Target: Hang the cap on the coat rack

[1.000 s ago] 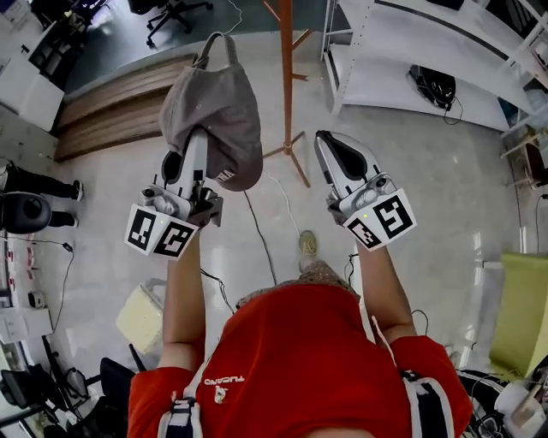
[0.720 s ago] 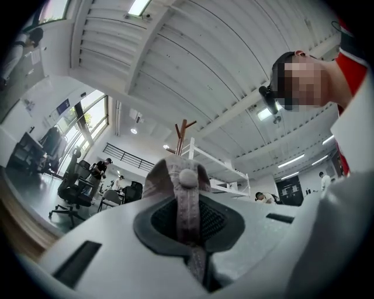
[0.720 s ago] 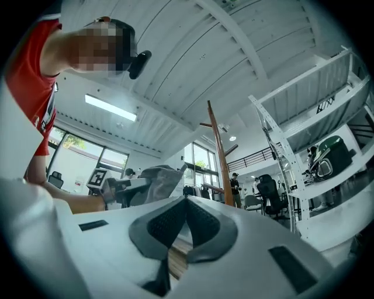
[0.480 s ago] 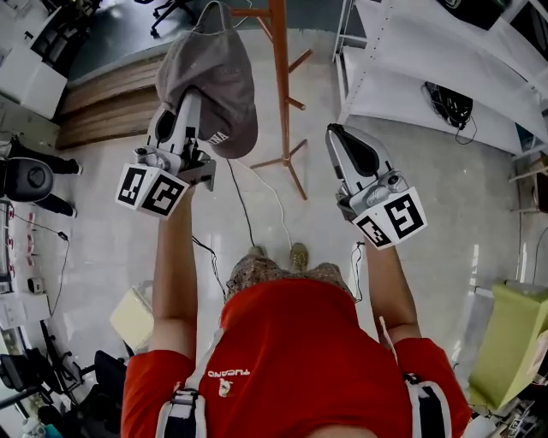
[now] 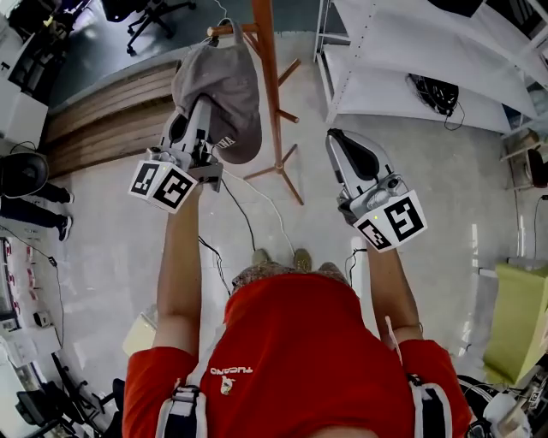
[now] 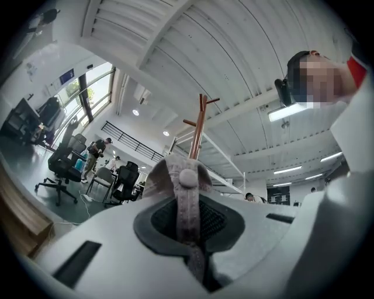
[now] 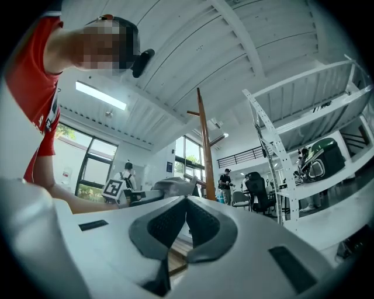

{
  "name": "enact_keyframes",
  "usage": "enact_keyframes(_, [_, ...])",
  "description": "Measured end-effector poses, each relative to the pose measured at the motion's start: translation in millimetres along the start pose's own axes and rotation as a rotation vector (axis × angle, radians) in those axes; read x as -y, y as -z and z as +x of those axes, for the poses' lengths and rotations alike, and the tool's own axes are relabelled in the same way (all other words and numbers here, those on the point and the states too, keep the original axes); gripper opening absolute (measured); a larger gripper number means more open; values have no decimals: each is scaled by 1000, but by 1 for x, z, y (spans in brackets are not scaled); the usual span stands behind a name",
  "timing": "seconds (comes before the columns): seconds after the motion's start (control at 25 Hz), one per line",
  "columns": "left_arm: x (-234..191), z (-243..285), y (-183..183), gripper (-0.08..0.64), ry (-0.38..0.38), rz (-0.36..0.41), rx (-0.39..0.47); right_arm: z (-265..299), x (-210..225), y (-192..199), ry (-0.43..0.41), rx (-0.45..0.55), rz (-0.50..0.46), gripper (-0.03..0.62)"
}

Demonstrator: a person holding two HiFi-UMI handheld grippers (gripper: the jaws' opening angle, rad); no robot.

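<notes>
A grey cap [image 5: 218, 90] hangs crown-down from my left gripper [image 5: 199, 109], which is shut on its fabric. In the left gripper view a strip of the cap with its top button [image 6: 187, 178] runs between the closed jaws. The cap's rear strap reaches up to a side peg [image 5: 229, 30] of the orange wooden coat rack [image 5: 267, 85]; whether it rests on the peg I cannot tell. The rack's pole [image 6: 197, 131] stands just beyond the cap. My right gripper [image 5: 344, 147] is shut and empty, right of the rack, with the pole [image 7: 205, 146] and the cap [image 7: 169, 185] ahead of it.
White metal shelving [image 5: 411, 60] stands at the right with a black bag [image 5: 432, 90] on it. A wooden platform [image 5: 103, 120] and office chairs [image 5: 141, 13] lie at the far left. Cables [image 5: 248, 222] trail on the floor by the rack's feet [image 5: 282, 171].
My left gripper has carried the cap up and rightward to the rack, so the strap now sits at the peg. The right gripper has barely moved.
</notes>
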State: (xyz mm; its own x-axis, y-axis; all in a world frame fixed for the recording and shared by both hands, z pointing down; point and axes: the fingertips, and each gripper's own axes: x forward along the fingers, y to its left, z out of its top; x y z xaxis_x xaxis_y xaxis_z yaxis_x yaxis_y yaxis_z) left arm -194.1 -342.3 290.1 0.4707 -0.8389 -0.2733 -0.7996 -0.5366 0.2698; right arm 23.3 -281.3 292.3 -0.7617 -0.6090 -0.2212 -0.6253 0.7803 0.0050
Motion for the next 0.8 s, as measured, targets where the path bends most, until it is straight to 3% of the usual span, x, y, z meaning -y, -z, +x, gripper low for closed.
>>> enact_keyframes(0.2, [-19, 21, 31, 26, 50, -24, -73, 9, -1, 7, 39, -28, -16, 23])
enact_keyframes(0.6, [-49, 55, 73, 33, 54, -39, -168, 17, 2, 14, 104, -60, -32, 23])
enact_keyframes(0.8, [-54, 66, 85, 100, 74, -7, -204, 20, -1, 19, 121, -75, -34, 23])
